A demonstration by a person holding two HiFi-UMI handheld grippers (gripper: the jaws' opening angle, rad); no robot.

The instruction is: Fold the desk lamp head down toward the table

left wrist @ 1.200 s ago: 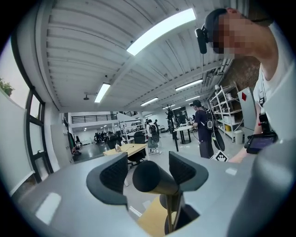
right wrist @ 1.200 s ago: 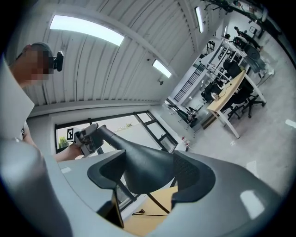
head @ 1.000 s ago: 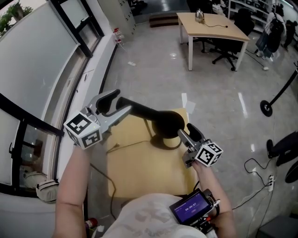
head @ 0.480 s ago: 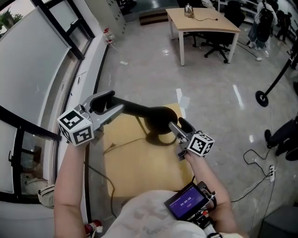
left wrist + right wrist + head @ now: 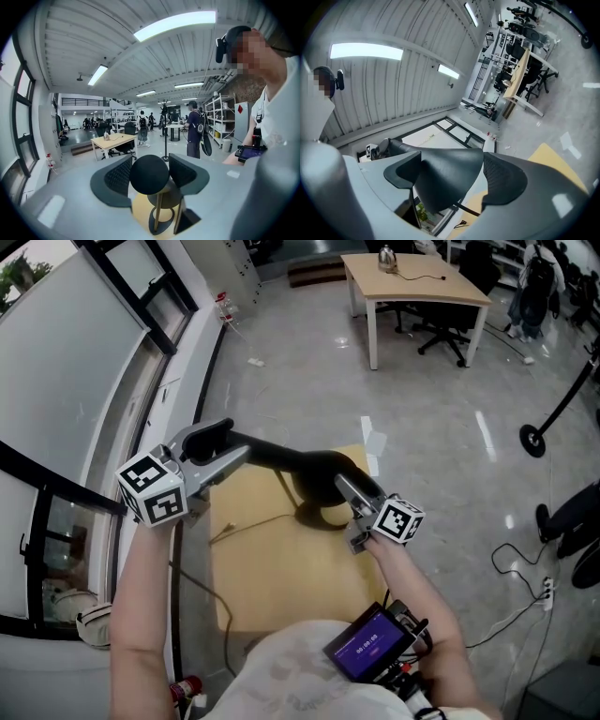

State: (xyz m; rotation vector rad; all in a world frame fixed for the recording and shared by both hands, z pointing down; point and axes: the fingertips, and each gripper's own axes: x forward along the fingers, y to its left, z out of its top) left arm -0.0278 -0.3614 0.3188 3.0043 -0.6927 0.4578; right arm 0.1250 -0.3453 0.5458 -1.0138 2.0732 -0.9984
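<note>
Hold lamp arm [image 5: 272,454] in just-tightened left gripper [image 5: 228,446]; re-close right gripper [image 5: 349,482], just widened loose around lamp head [image 5: 317,476], then press down.

Head view:
- one lamp [image 5: 281,457], black, centre frame.
- Desks, two: one small desk [image 5: 281,587] with a yellow top, lower centre; one larger desk [image 5: 441,285], upper right.
- one kettle [image 5: 386,257], on the larger desk.
- chairs [image 5: 448,326] beside it, number unclear.
- one handheld screen [image 5: 367,643], bottom centre.
- one round-footed stand [image 5: 534,439], right edge.

Left gripper view:
- ceiling strip lights [image 5: 174,22], at least four.
- standing people [image 5: 193,129], mid-frame, at least three; the farther ones are too small to count.
</note>
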